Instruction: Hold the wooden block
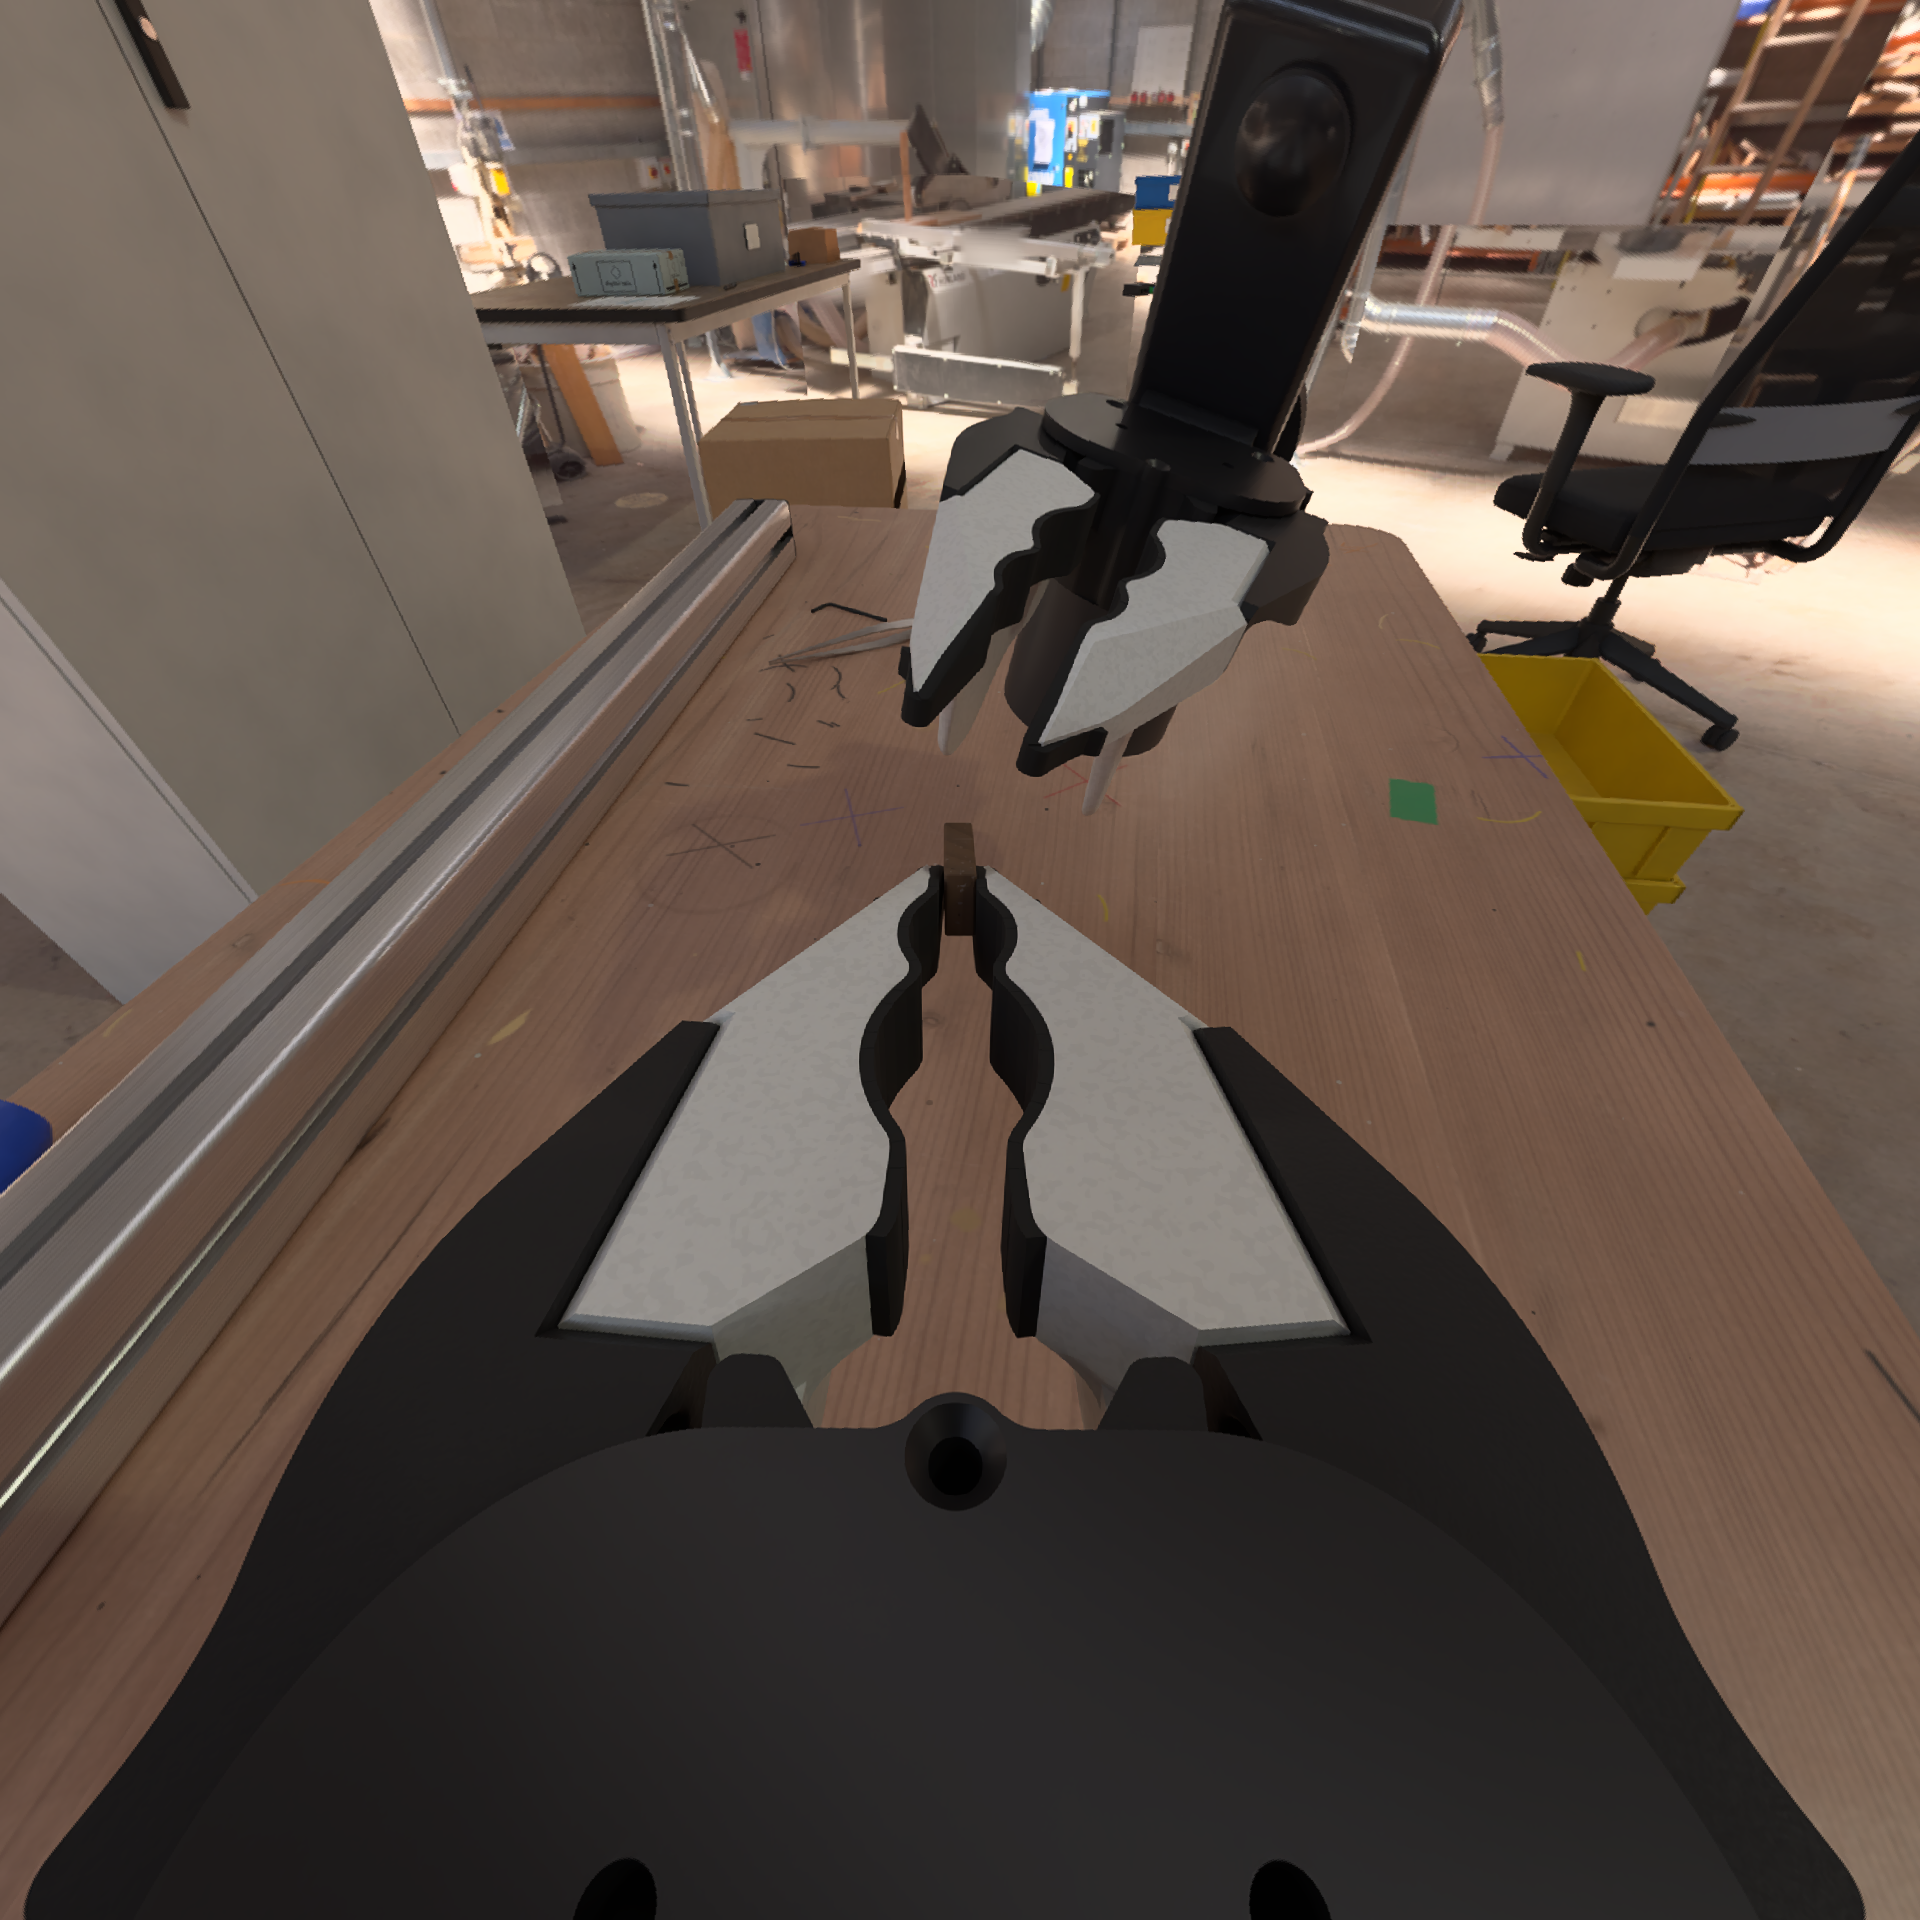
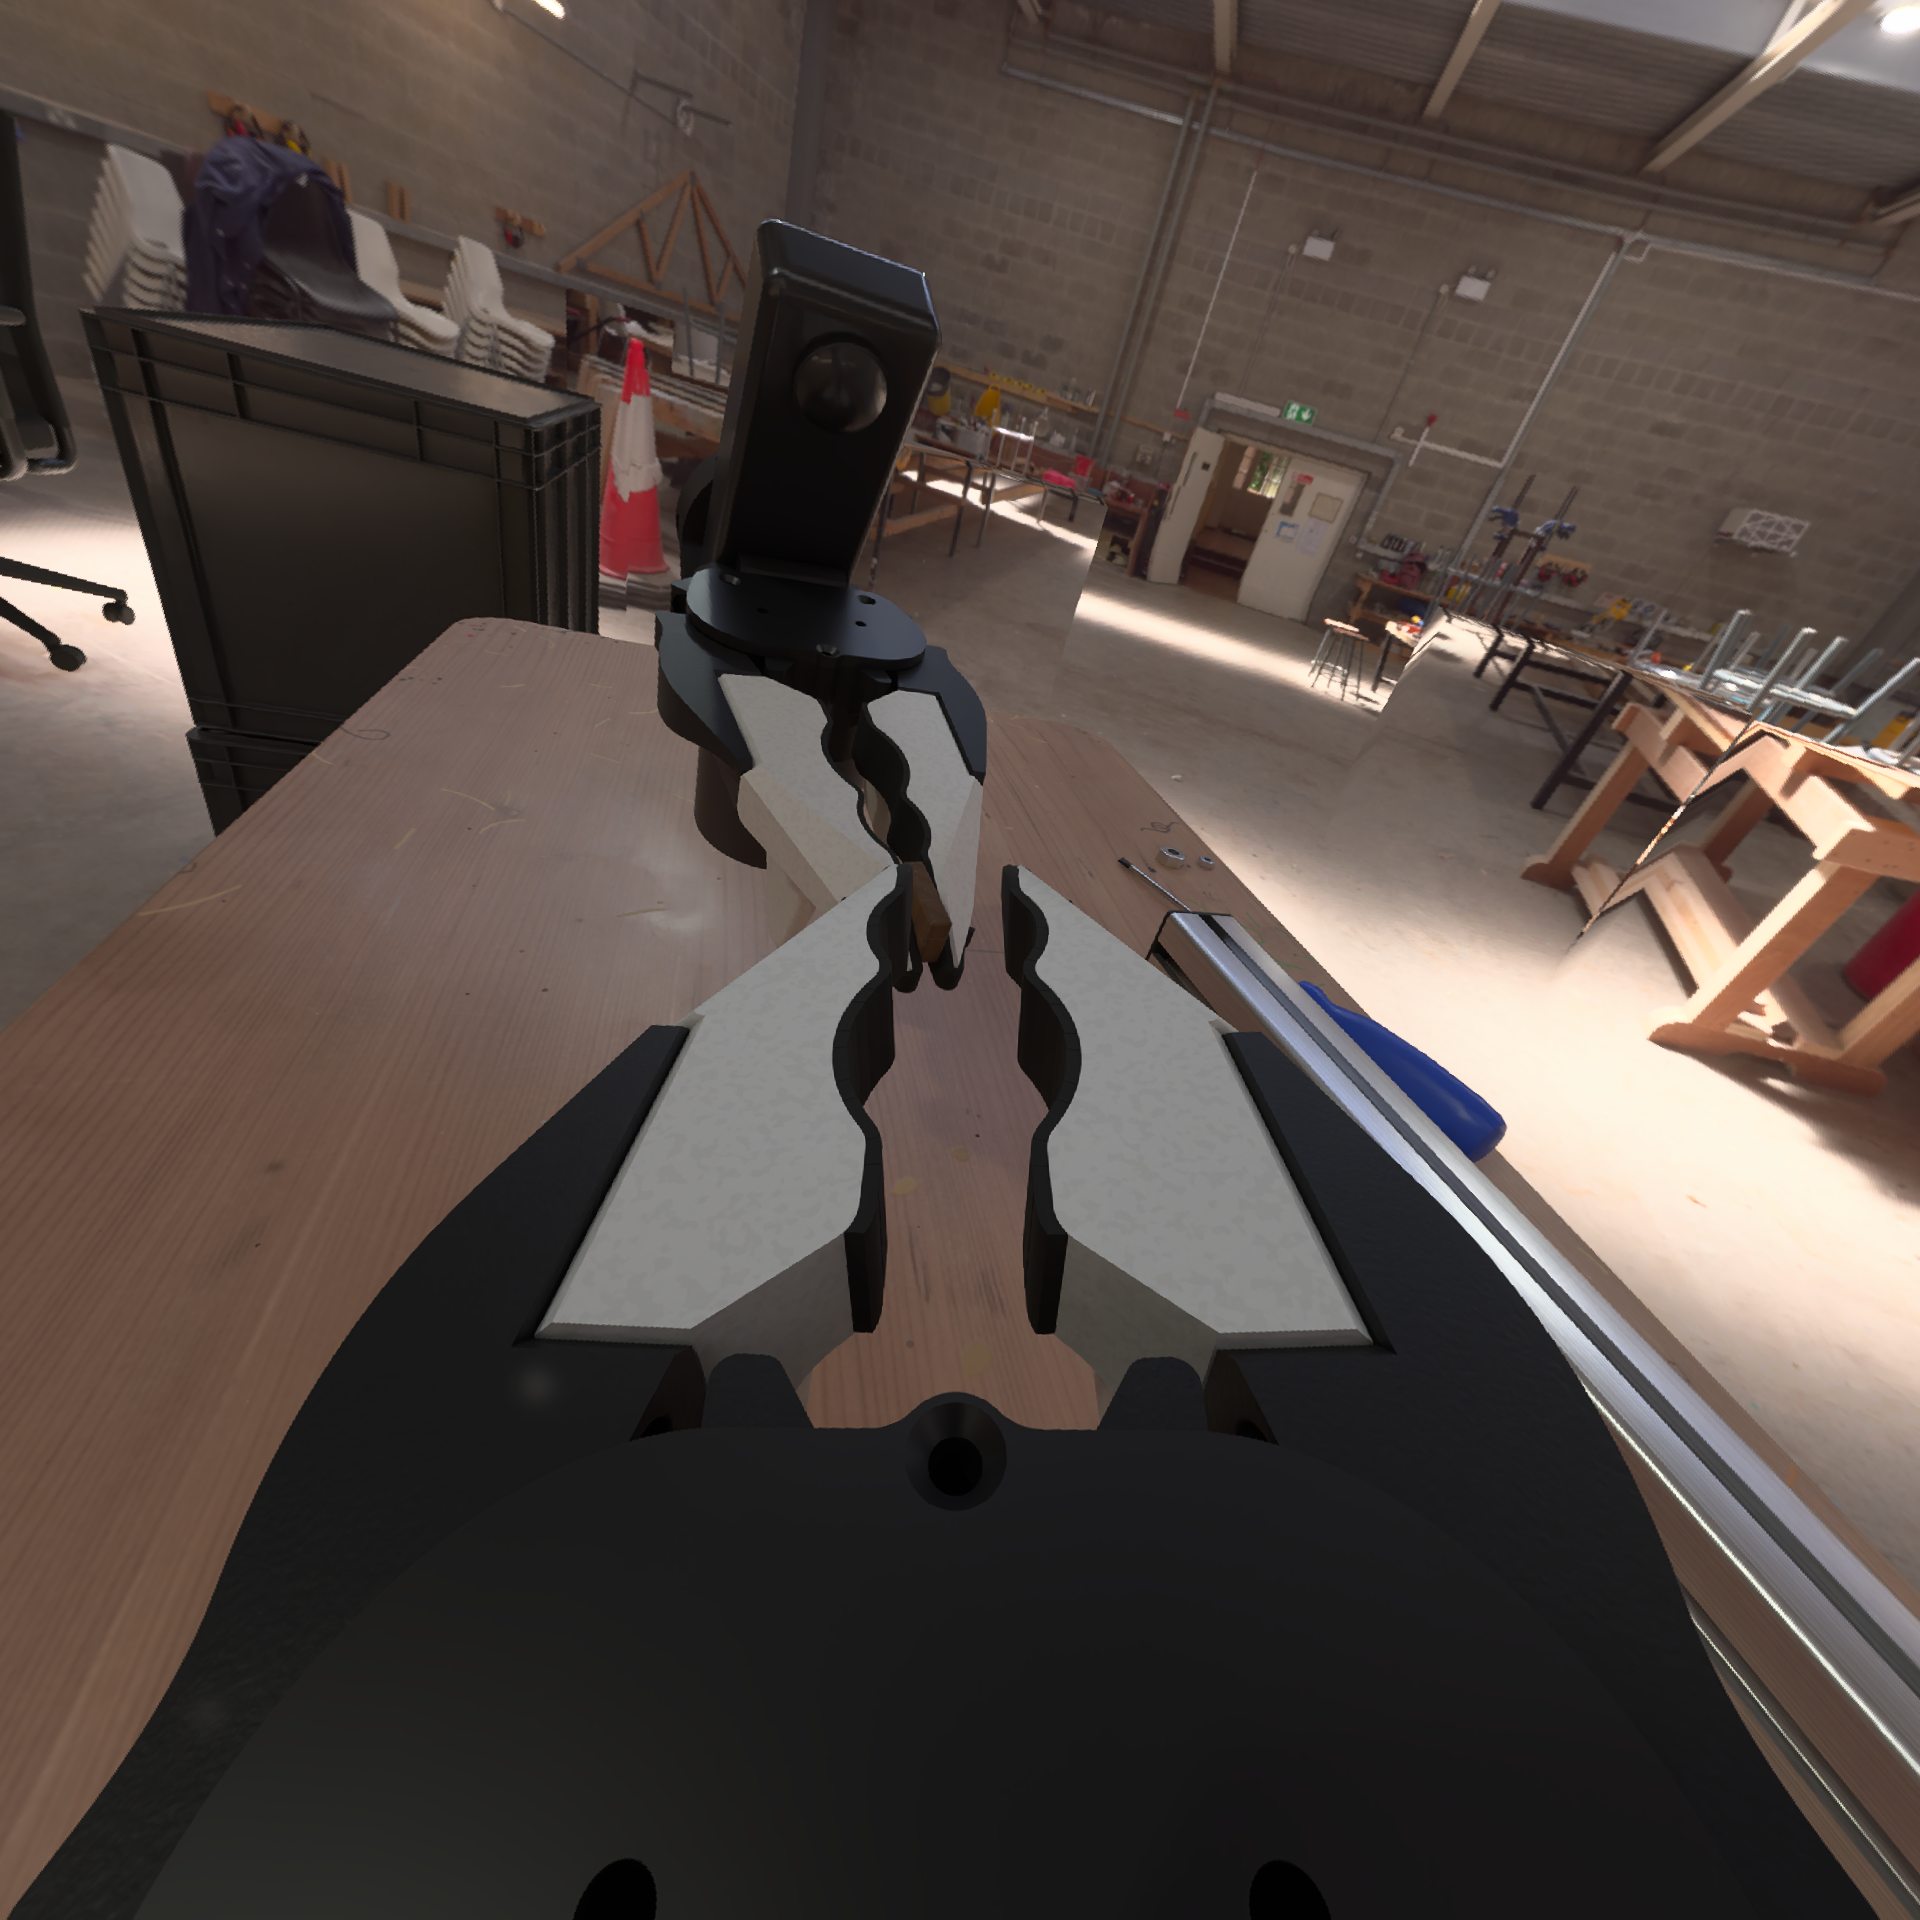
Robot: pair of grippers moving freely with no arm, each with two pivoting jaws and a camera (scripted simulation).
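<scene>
A small dark wooden block (image 1: pixel 958 850) stands upright between the tips of my left gripper (image 1: pixel 958 881), which is shut on it just above the wooden table (image 1: pixel 1351 1143). My right gripper (image 1: pixel 1023 771) hovers a little beyond the block, pointing down at it, with its fingers apart and empty. In the right wrist view, my right gripper (image 2: pixel 954 883) is open, and the block (image 2: pixel 928 914) shows just past its tips, pinched by the left gripper (image 2: pixel 932 971). The block's lower end is hidden behind the fingers.
An aluminium rail (image 1: pixel 416 883) runs along the table's edge and also shows in the right wrist view (image 2: pixel 1455 1143), with a blue handle (image 2: pixel 1423 1081) beside it. A yellow bin (image 1: pixel 1600 769) hangs at the other edge. A green square (image 1: pixel 1413 802) marks the tabletop. A black crate (image 2: pixel 343 520) stands past the far end.
</scene>
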